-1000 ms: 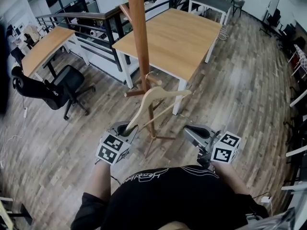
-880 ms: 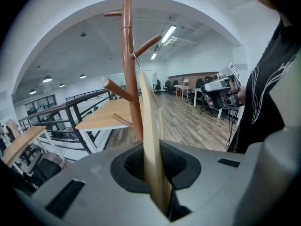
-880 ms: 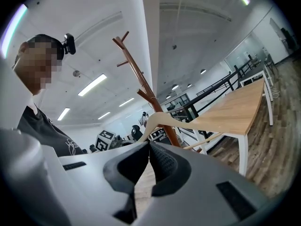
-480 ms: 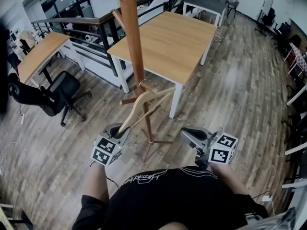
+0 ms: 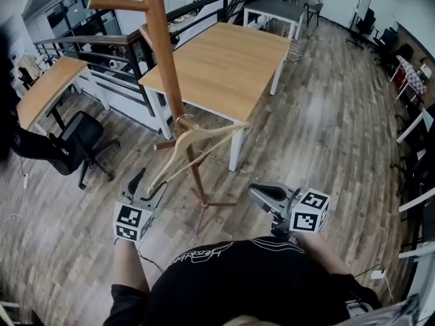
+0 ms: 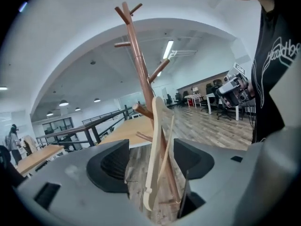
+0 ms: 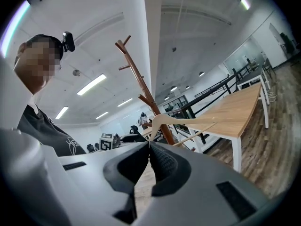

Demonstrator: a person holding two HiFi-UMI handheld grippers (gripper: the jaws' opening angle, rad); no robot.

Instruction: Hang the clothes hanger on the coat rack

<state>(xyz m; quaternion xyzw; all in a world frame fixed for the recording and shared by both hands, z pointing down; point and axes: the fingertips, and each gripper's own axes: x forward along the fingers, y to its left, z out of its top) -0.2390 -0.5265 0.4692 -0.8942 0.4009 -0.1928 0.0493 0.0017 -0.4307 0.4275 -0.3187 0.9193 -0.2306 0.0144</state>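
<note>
Head view, from the left: the left gripper [image 5: 149, 184] sits at lower left, its marker cube toward the person, its jaws pointing up the frame at the clothes hanger [image 5: 185, 143]. Its jaws have just been opening and now stand wide. The hanger's lower end reaches down between them, but in the left gripper view the pale wooden hanger [image 6: 155, 149] hangs in the gap of the left gripper [image 6: 150, 160] with space on both sides, so the pads have released it.

Toward the centre stands the coat rack [image 5: 165, 66], a reddish wooden pole with pegs, in front of a wooden table [image 5: 231, 53]. The hanger's metal hook [image 5: 181, 118] lies against the pole at a low peg and seems to rest on it. The hanger itself slants from lower left to upper right across the pole.

On the right, the right gripper [image 5: 258, 192] is held well apart from the rack. The right gripper view shows its jaws pressed together on nothing, with the hanger [image 7: 188, 121] and the coat rack [image 7: 136, 74] far beyond them.

Judged from this, the hanging looks done or nearly so. What seems left is to draw the left gripper clear without knocking the hanger's end, and to see that the hook stays seated on the peg.
</note>
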